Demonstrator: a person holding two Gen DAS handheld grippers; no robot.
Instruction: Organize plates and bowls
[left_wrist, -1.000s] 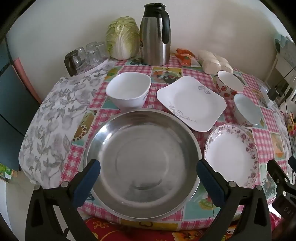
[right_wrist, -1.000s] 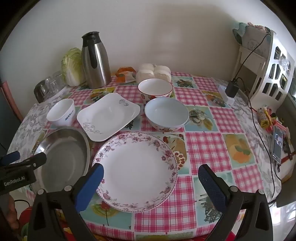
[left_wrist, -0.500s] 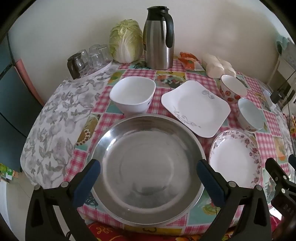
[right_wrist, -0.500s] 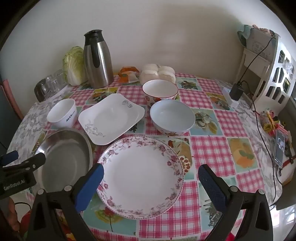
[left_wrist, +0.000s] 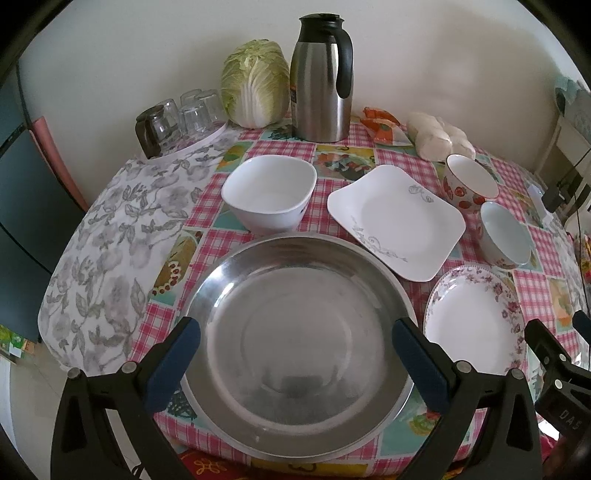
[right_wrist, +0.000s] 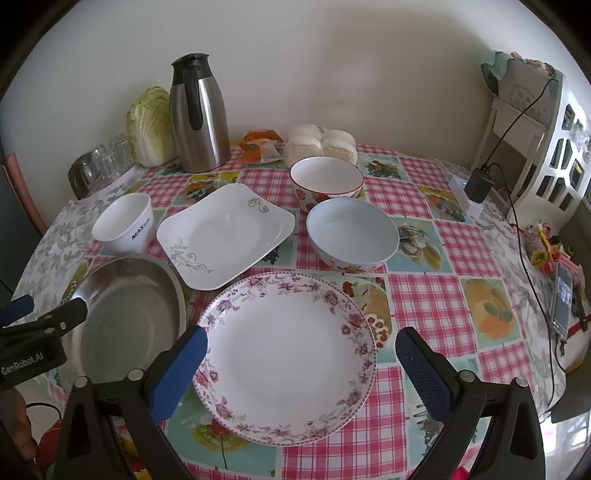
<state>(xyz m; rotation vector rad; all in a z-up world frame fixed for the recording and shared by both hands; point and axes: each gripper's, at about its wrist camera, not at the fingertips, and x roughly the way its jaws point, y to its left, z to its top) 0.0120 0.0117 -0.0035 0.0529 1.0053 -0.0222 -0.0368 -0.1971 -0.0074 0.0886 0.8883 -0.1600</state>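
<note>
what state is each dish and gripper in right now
steel basin: empty, upright
floral plate: empty, flat on the cloth
square plate: empty, flat
white bowl: empty, upright
blue bowl: empty, upright
red-rimmed bowl: empty, upright
jug: upright, lid on
glasses: upside down
left gripper: open, holding nothing
right gripper: open, holding nothing

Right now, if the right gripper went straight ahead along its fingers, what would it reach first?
Most likely the floral-rimmed round plate: the open right gripper frames it, with nothing between. Beyond it sits the pale blue bowl. Height above the plate is unclear.
</note>
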